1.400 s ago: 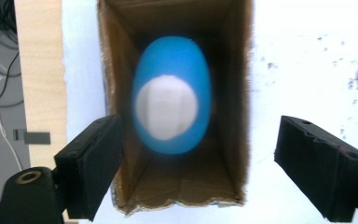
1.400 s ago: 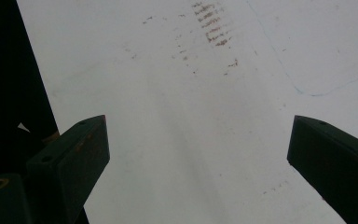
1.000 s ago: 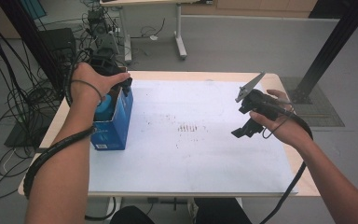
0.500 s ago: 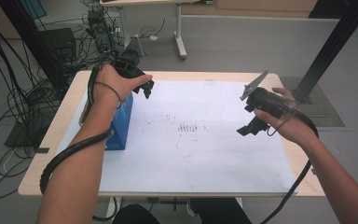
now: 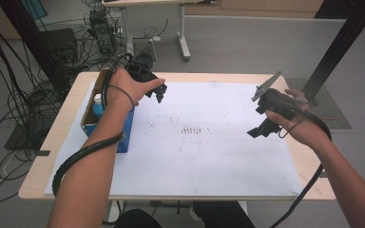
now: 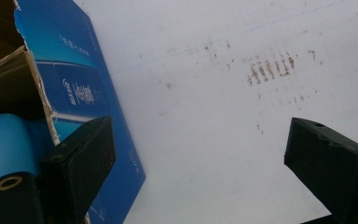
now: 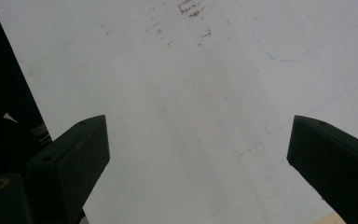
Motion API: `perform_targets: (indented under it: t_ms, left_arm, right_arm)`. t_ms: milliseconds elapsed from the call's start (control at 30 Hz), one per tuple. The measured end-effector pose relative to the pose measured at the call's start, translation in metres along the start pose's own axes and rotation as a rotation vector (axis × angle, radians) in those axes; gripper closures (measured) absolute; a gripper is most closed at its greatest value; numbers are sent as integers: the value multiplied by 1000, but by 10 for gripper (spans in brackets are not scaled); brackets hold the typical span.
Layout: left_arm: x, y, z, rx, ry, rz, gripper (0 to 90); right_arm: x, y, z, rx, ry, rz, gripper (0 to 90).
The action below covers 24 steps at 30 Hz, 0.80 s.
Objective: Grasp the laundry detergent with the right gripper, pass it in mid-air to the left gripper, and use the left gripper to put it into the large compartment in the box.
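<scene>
The left claw (image 5: 158, 93) now hangs above the white sheet (image 5: 204, 137) in the upper left of the high view, just right of the open blue carton (image 5: 123, 130), having come away from it over the last second. Its jaws have just been opening and stand spread with nothing between them. The carton stands at the left edge of the worktop (image 5: 52, 156), a blue roll (image 6: 4, 140) showing inside it at the lower left of the left gripper view. The carton looks released and set down. The right claw (image 5: 261, 127) hovers spread and empty at the right.
</scene>
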State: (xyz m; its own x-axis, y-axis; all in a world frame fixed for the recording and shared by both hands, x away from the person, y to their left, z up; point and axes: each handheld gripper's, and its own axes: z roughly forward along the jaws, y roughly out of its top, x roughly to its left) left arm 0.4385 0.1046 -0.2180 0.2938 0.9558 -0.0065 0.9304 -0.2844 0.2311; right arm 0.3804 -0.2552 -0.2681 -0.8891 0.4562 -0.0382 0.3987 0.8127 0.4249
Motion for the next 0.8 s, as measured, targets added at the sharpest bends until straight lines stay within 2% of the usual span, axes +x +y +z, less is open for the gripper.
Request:
perform_targets:
  t_ms: [800]
  left_arm:
    - [-4,6,5,-10,15,4,92]
  right_arm:
    - [-6,1,0,2,4,-4,57]
